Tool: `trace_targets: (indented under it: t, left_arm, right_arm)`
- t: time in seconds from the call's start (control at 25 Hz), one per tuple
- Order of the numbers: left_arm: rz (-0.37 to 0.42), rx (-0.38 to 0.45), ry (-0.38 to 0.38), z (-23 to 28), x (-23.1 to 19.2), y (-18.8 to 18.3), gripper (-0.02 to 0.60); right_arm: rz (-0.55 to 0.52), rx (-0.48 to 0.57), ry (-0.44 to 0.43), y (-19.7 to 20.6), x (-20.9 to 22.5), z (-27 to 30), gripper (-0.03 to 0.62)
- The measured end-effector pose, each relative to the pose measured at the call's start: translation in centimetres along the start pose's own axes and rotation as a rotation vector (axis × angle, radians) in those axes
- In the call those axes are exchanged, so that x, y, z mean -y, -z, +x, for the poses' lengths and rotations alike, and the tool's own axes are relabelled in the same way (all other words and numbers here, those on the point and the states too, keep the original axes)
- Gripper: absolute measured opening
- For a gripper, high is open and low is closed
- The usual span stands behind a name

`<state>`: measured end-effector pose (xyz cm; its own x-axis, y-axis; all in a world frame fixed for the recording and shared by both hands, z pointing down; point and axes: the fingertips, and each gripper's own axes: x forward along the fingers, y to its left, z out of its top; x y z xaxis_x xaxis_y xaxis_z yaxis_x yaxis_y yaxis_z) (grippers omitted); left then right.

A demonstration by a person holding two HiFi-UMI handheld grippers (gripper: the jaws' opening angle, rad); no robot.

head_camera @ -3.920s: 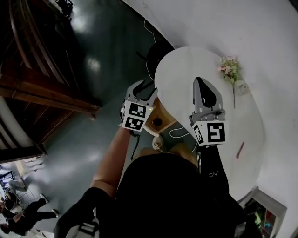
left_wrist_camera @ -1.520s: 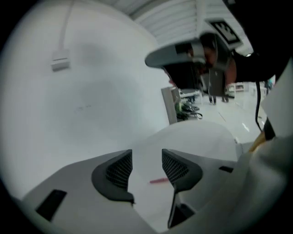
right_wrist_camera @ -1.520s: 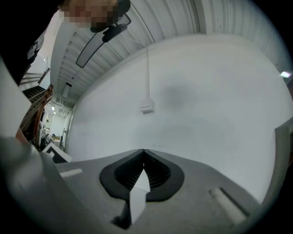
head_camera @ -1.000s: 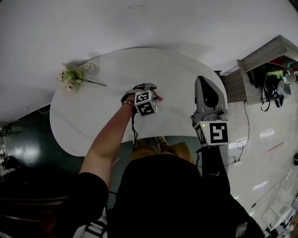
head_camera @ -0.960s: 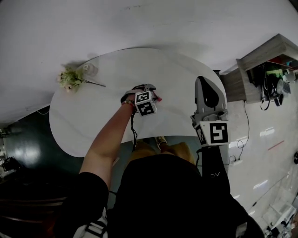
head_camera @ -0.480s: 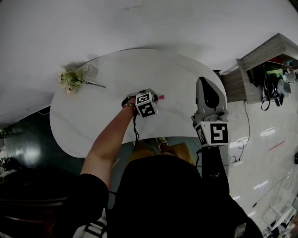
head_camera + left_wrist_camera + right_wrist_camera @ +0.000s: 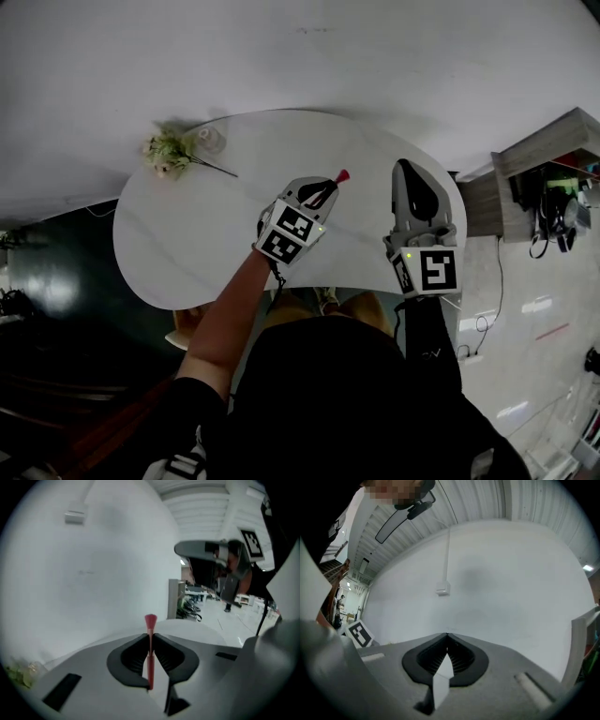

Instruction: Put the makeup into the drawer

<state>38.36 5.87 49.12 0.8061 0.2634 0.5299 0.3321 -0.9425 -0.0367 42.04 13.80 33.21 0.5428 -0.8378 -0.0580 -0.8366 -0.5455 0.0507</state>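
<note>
- Far left in the head view, flowers [image 7: 169,150] lie on the white counter [image 7: 187,244], well apart from my work. I plan any path away from them.
- My left tool [image 7: 322,190] is clenched on the brush [image 7: 341,175]. Its jaws have just been closing, and the thin red handle sits between the pads with the bristle head poking out past the tips. The brush hangs above the counter, touching nothing else.
- The handle is slim and smooth-looking, so I judge it could pivot or slide in the pads. I want a firm clench and a smooth carry with no quick wrist rolls.
- Just to the right, my right tool [image 7: 403,169] has its jaws together on nothing, so it is free to pull the drawer.
- Far right, a wooden cabinet [image 7: 548,150] stands beside the counter. No drawer shows from here, and I cannot tell whether it belongs to that unit. I would find it and get it open first, then lower the brush in flat before letting go.
</note>
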Motion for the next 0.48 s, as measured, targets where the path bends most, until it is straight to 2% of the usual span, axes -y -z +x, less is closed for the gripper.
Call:
trace_targets:
  t: [0.12, 0.2, 0.36, 0.48]
  left_arm:
    - [-0.139, 0.16, -0.075, -3.8, -1.7, -3.7, 0.043]
    - [-0.195, 0.253, -0.125, -6.2, -2.3, -5.7, 0.043]
    - [-0.171, 0.404, -0.332, -10.9, -4.1, -7.8, 0.044]
    - [-0.173, 0.427, -0.382, -12.5, -4.8, -7.6, 0.043]
  right_arm:
    - [0.003, 0.011, -0.041, -0.5, -1.4, 0.9, 0.005]
    - [0.01, 0.022, -0.067, -1.0, -2.4, 1.5, 0.005]
    - [0.004, 0.039, -0.088, -1.4, -3.6, 2.4, 0.005]
    - [0.038, 0.072, -0.114, -2.3, -4.9, 3.2, 0.005]
